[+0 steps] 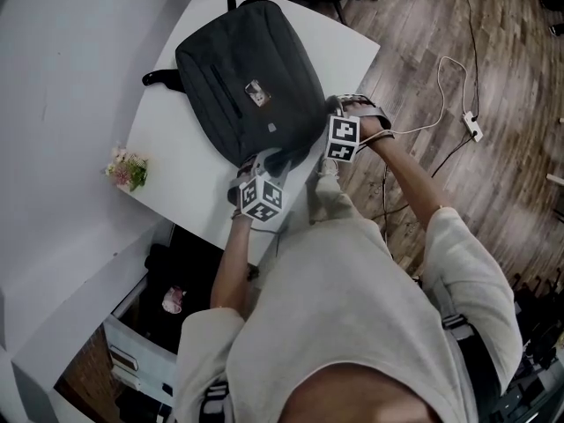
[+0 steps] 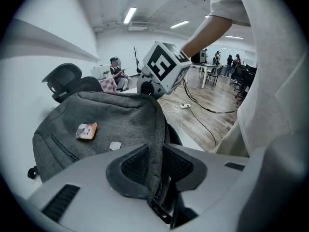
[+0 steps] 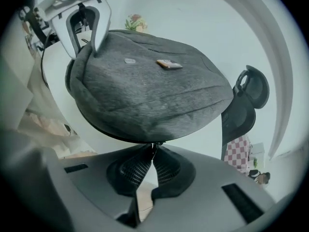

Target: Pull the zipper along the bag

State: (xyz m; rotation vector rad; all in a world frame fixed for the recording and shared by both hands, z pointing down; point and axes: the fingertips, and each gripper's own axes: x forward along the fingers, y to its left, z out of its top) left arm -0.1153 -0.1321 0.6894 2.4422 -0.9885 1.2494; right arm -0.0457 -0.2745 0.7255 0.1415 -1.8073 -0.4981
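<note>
- Your right claw is clenching tight, jaws together on the little dark zipper pull that's sticking out from the edge of the grey bag.
- Your left claw is grasping too. It's pinching a raised fold of the bag's fabric between its pads, right at the bag's near corner.
- The two claws are sitting near each other along the near end of the bag, the left one at the corner and the right one a bit farther along the right edge.
- The bag itself is lying flat on the white table with its front panel facing up. It's showing a small orange-ish tag, and its black handle is poking off toward the left.
- Out past that, a small bunch of flowers is sitting at the table's left edge, well apart from the bag.
- Over on the right, a white cable and power strip are lying on the wood floor.
</note>
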